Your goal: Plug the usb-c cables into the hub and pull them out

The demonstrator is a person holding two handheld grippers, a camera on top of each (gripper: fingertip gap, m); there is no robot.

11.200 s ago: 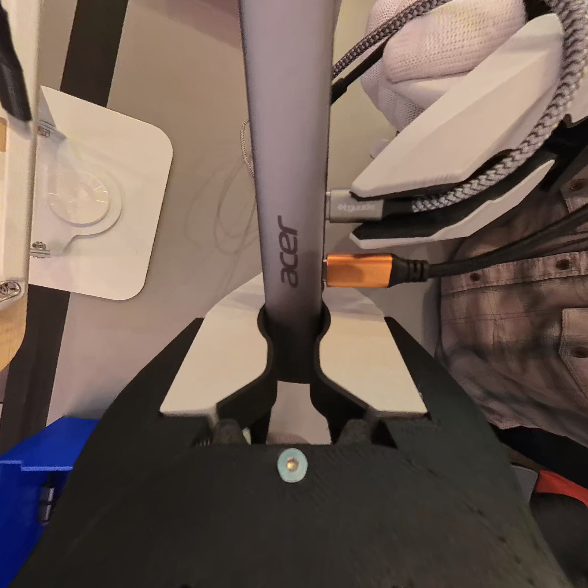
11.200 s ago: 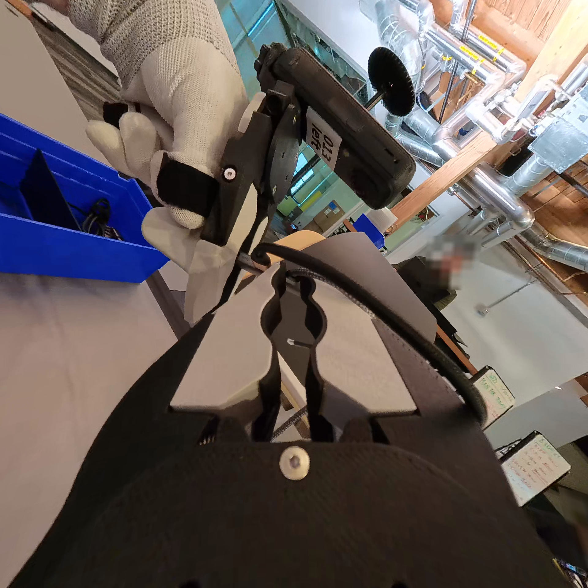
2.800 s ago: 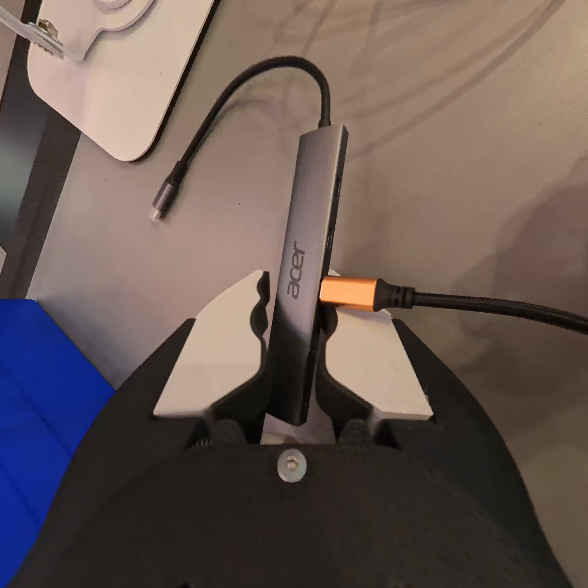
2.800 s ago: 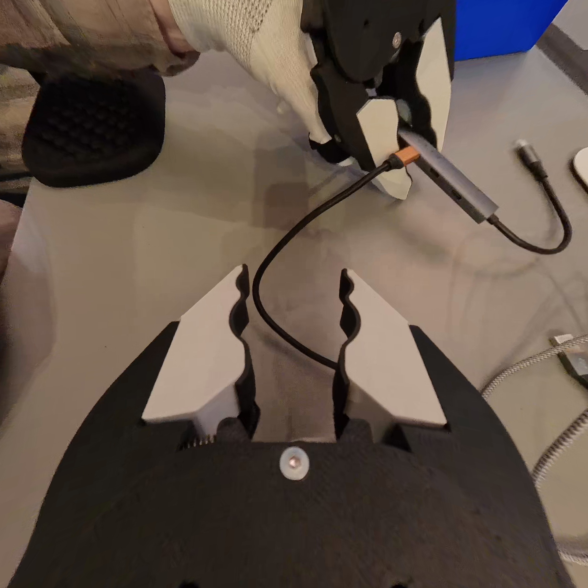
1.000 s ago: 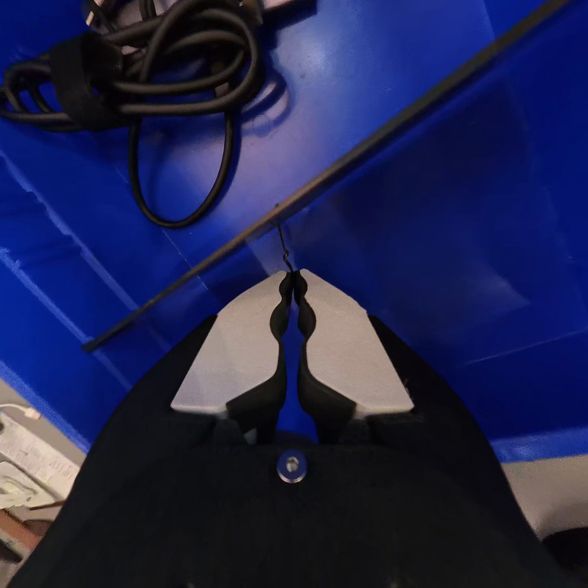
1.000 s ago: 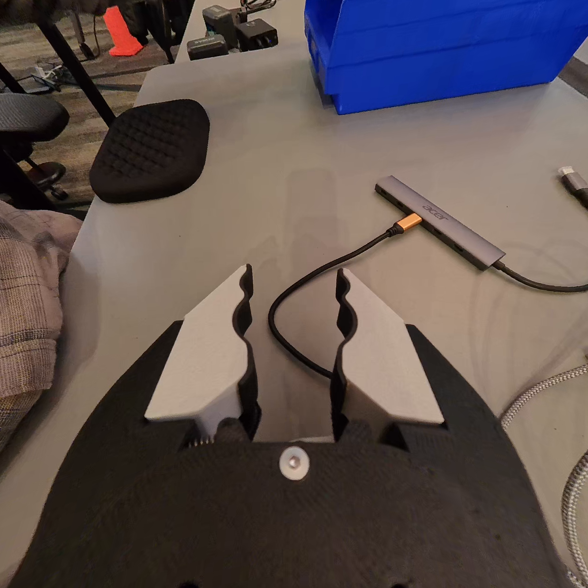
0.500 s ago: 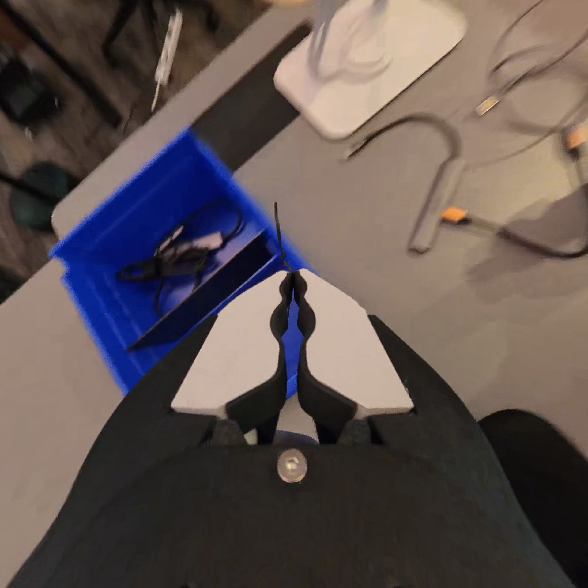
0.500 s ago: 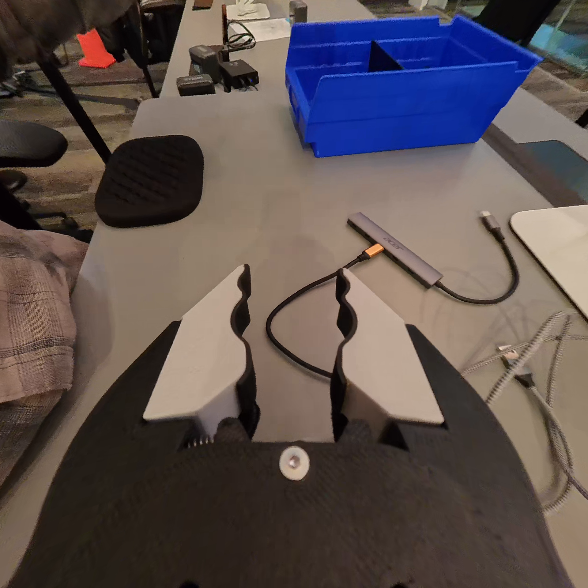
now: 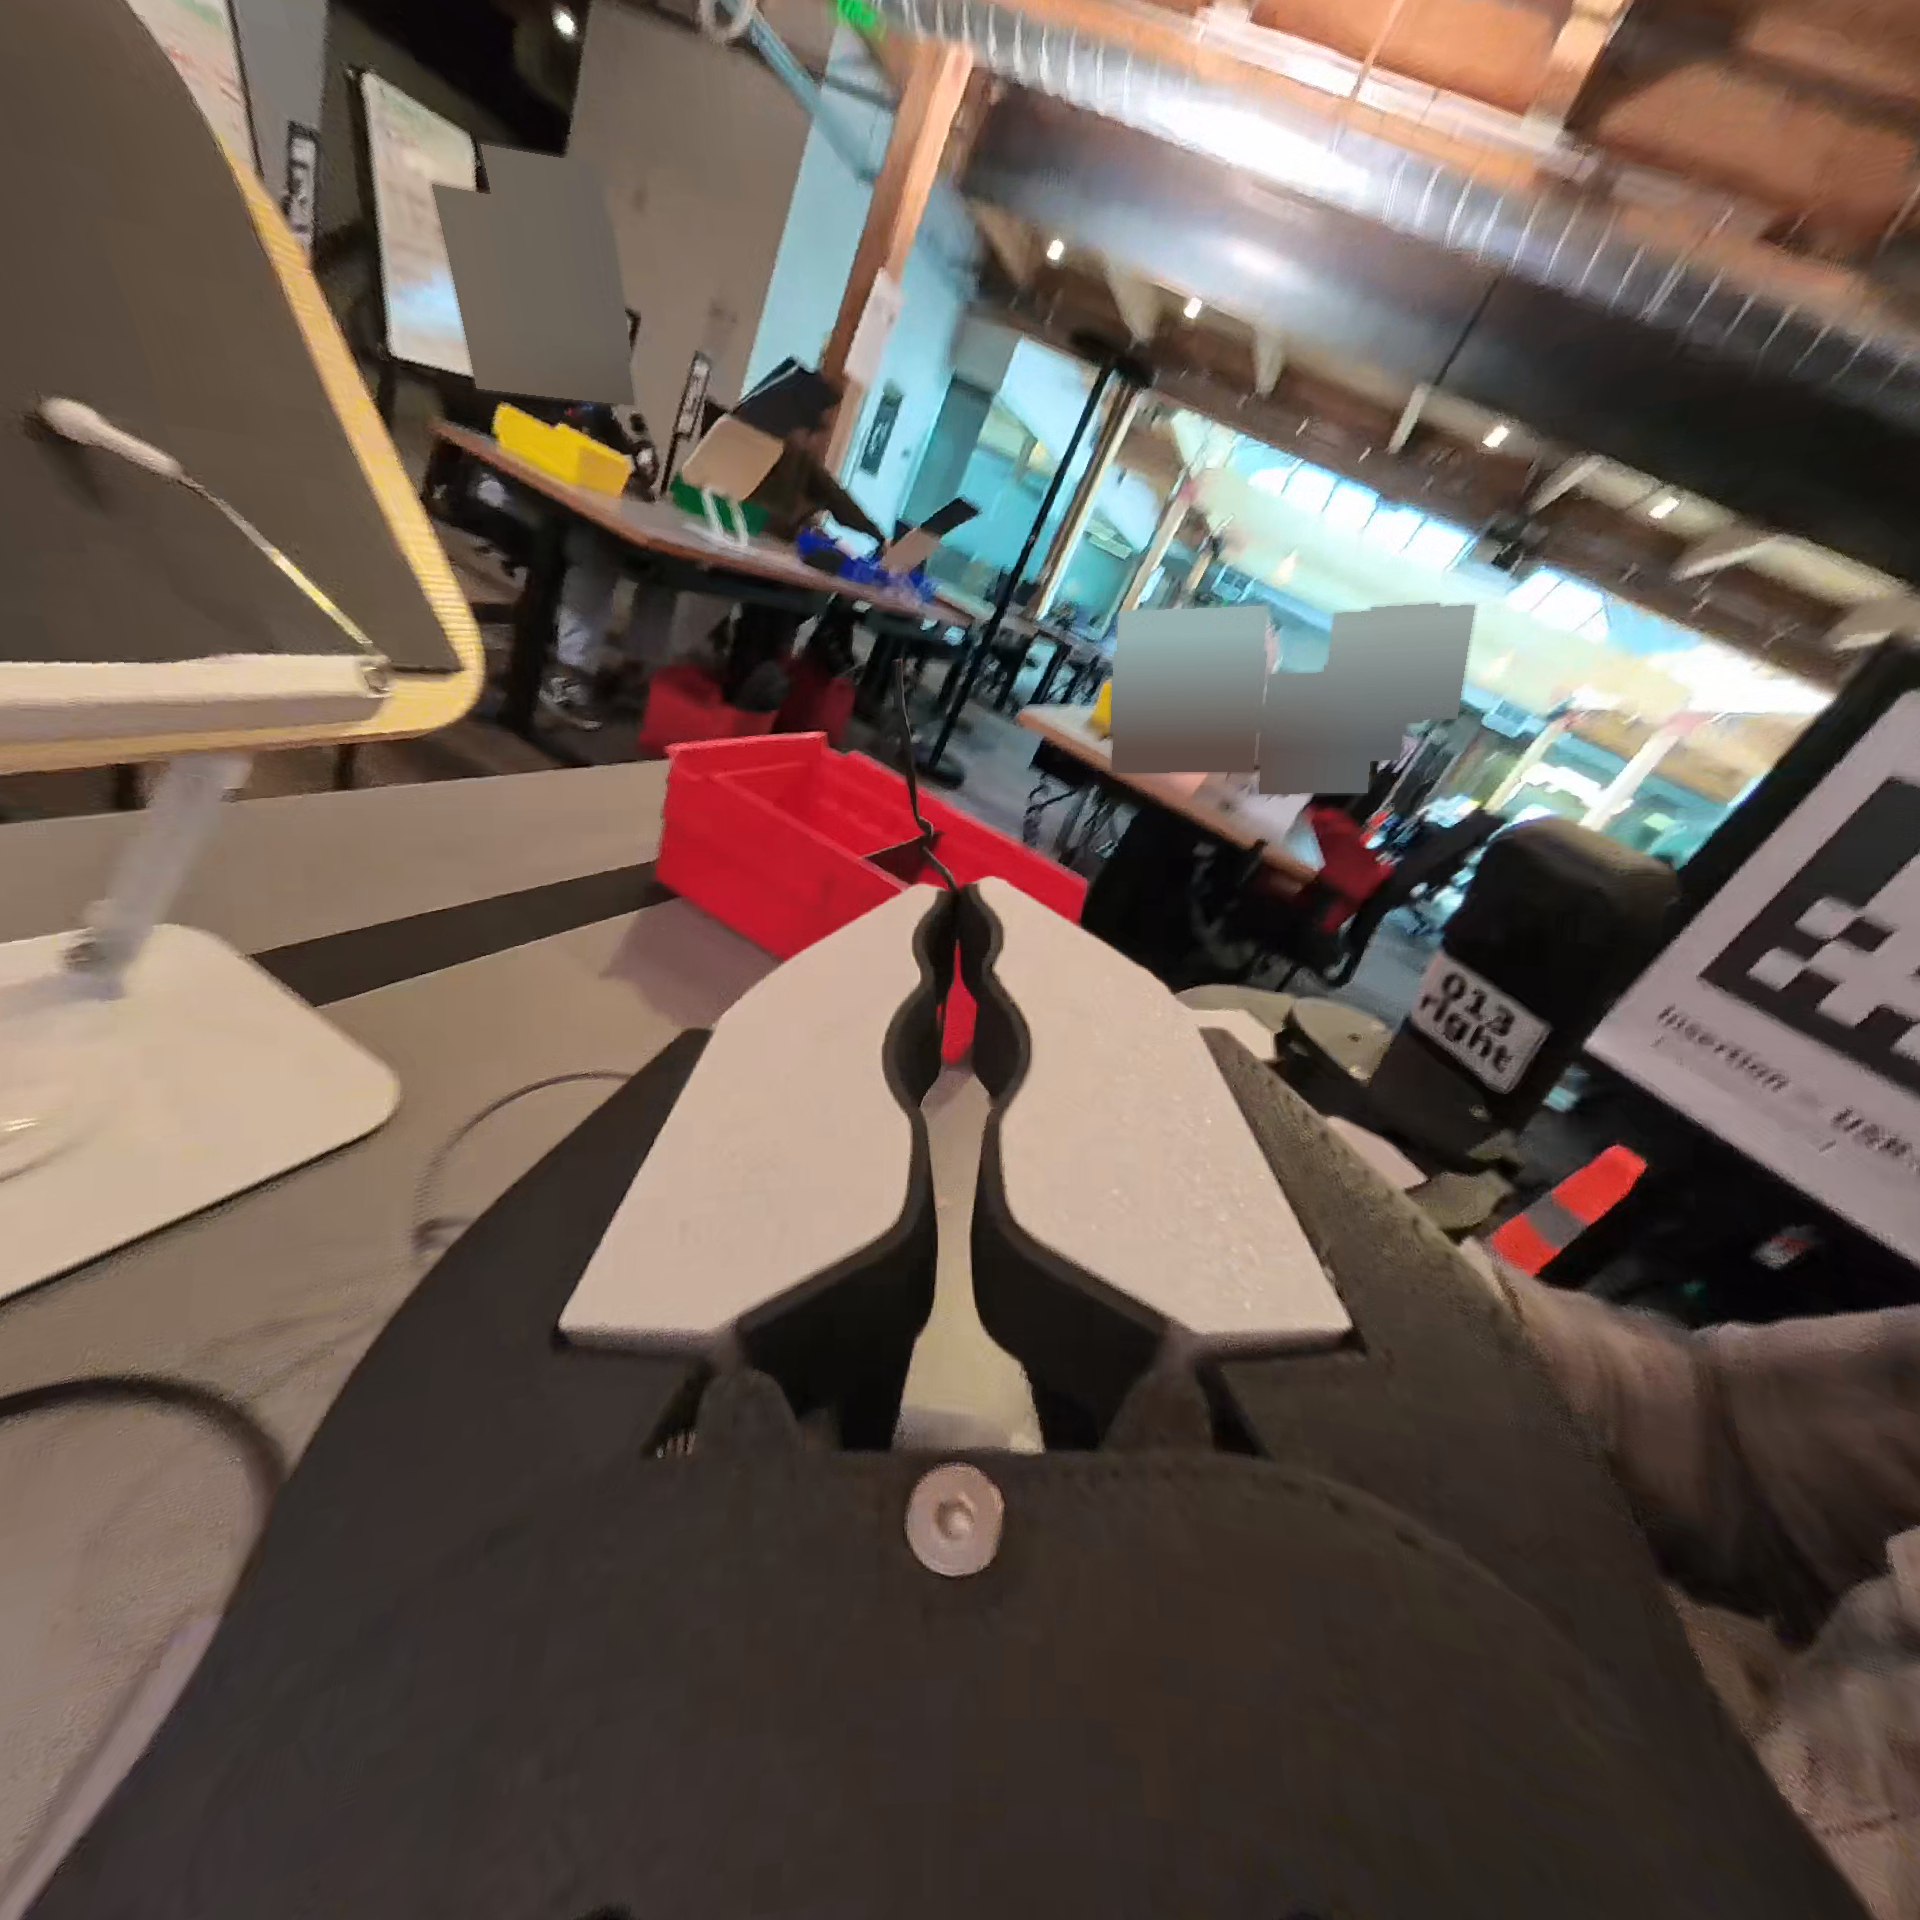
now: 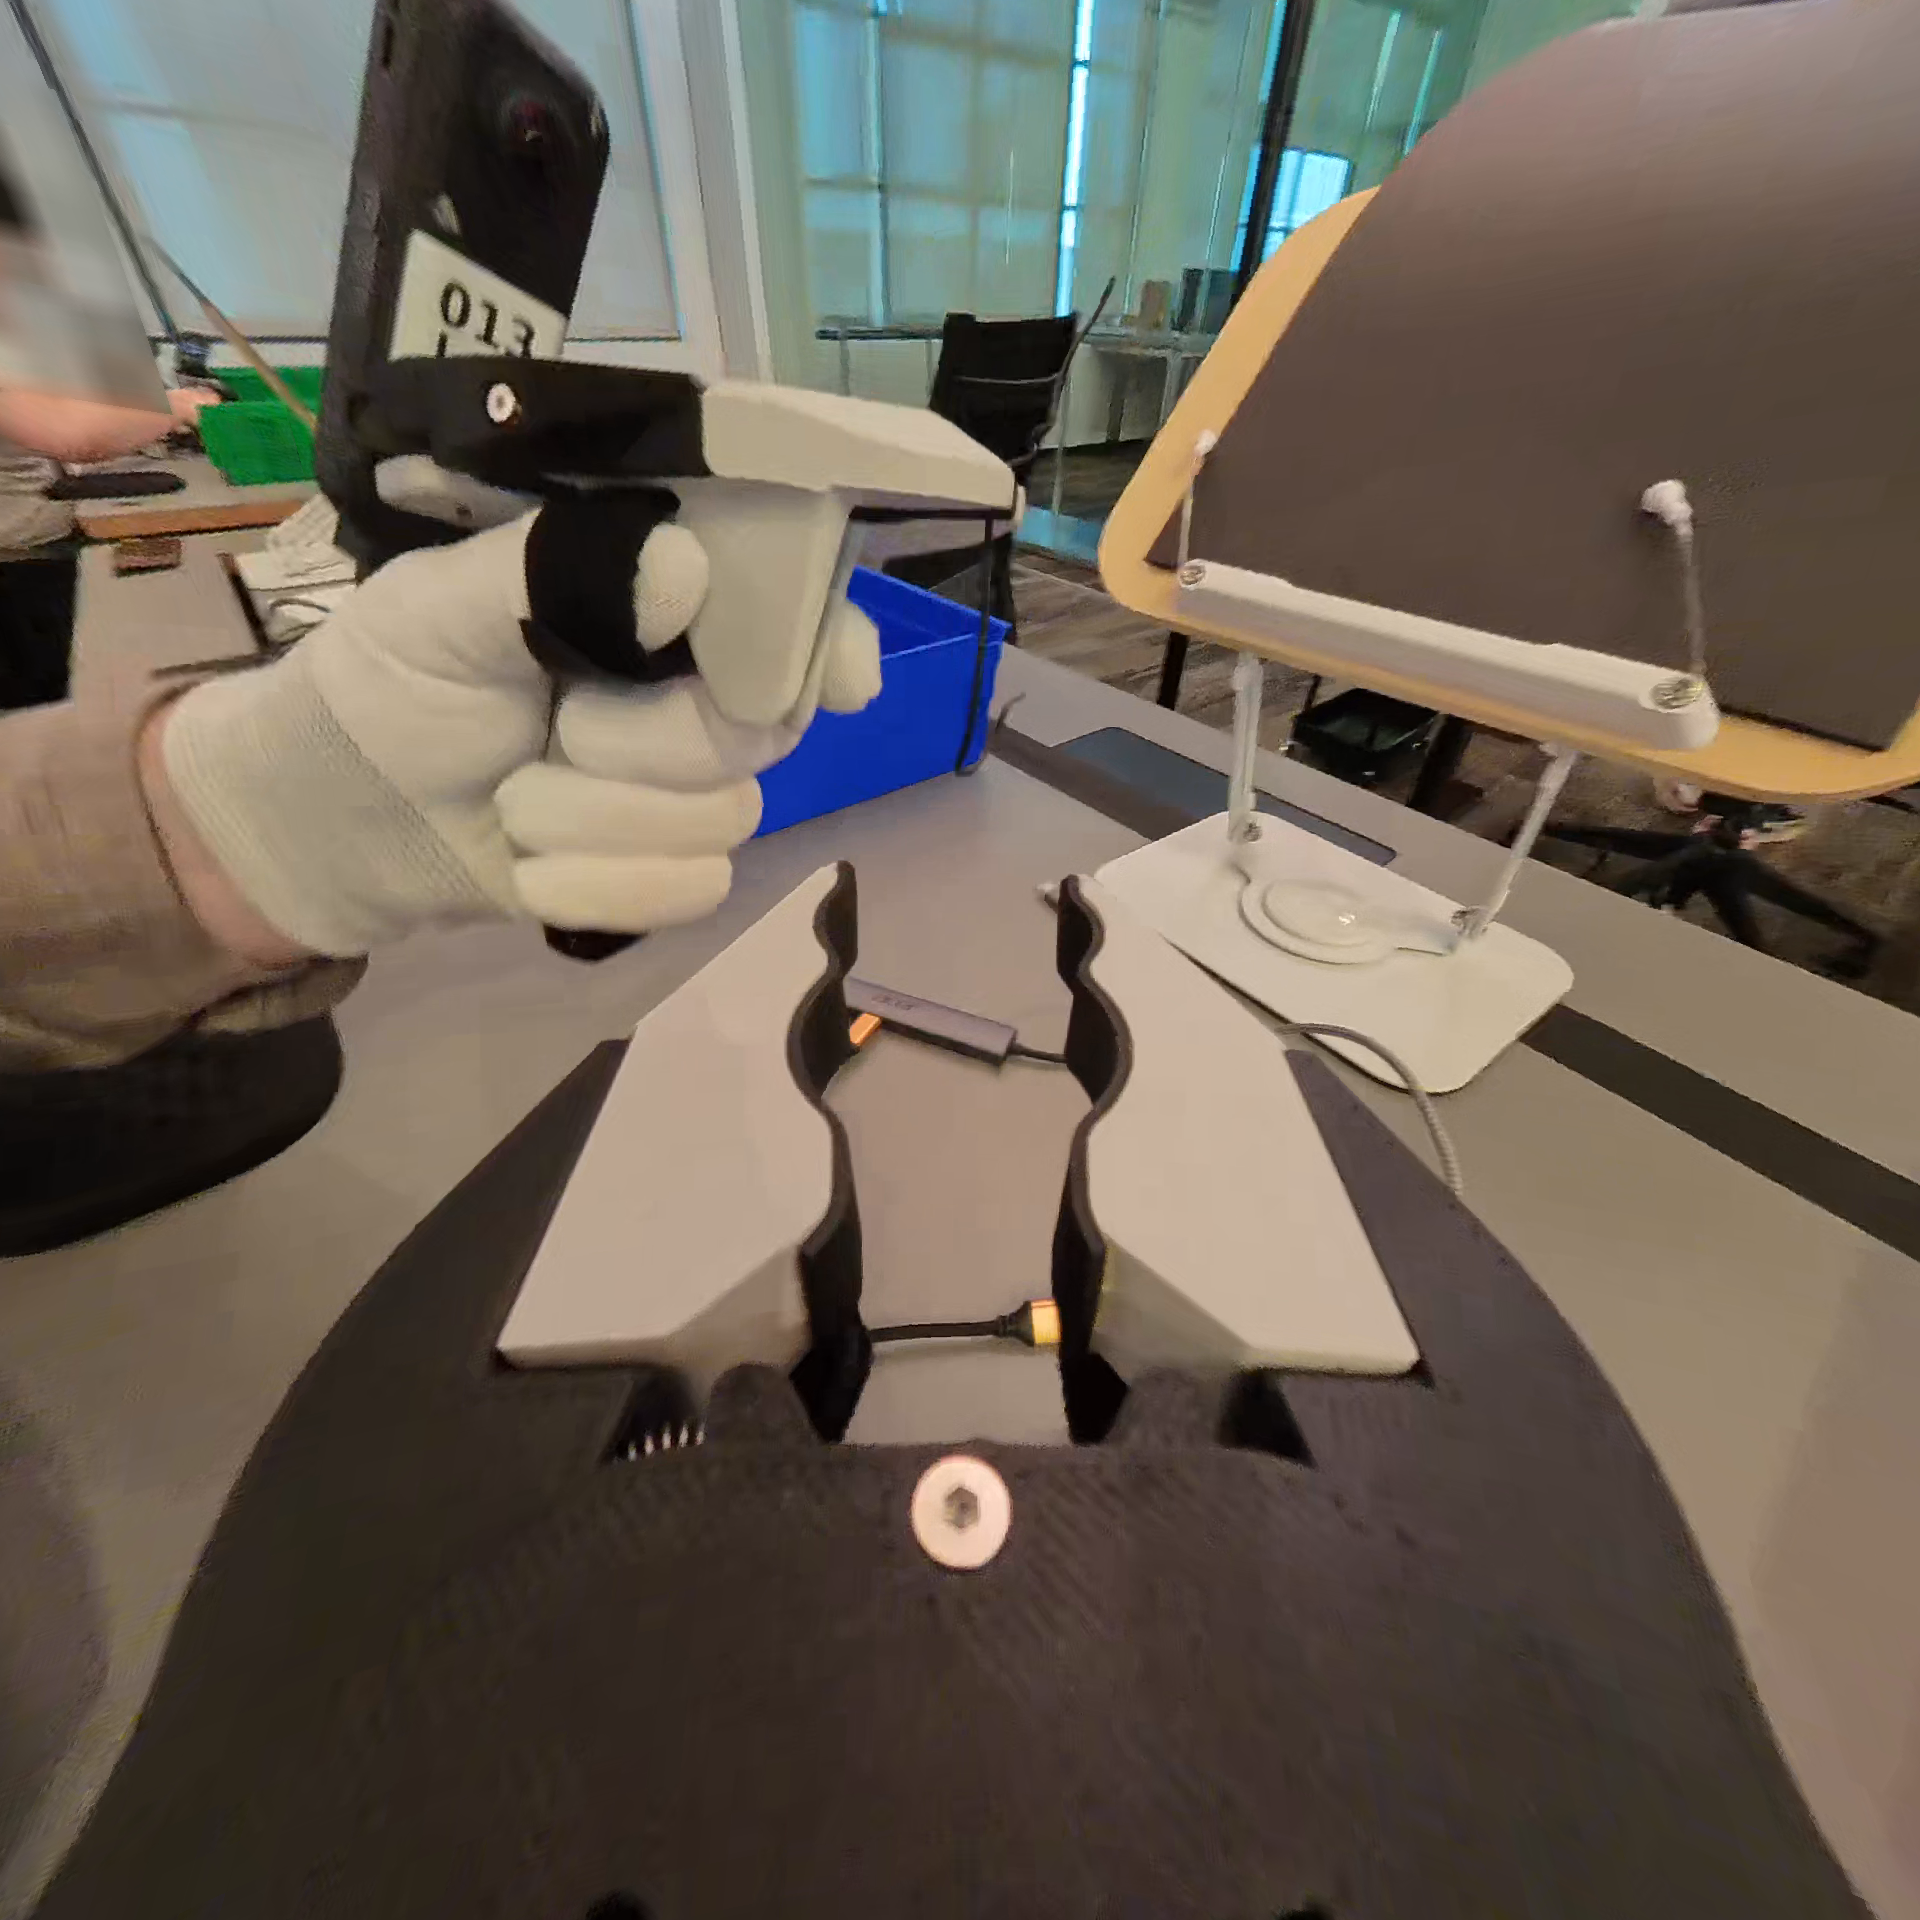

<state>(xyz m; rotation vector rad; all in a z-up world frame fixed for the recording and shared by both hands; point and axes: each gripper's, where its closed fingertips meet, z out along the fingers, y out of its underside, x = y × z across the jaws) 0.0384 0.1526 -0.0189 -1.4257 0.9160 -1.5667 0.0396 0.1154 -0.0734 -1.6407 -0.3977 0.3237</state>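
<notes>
Hub, slim grey metal bar (image 10: 928, 1015), on worktop (image 10: 416, 1060) with orange-tipped black cable (image 10: 1031, 1327) plugged. Left gripper (image 9: 954, 914) jaws together, empty; right gripper (image 10: 954, 914) jaws apart. We judge unplugging next: we pinch orange plug.

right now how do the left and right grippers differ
The left gripper has its jaws closed, with a thin black strand sticking out past the tips; the right gripper has its jaws apart and holds nothing. The left gripper is raised and aimed level across the room toward a red bin; the right gripper tilts down at the table, where the hub shows between its jaws. Both have pale fingers on a black body.
</notes>
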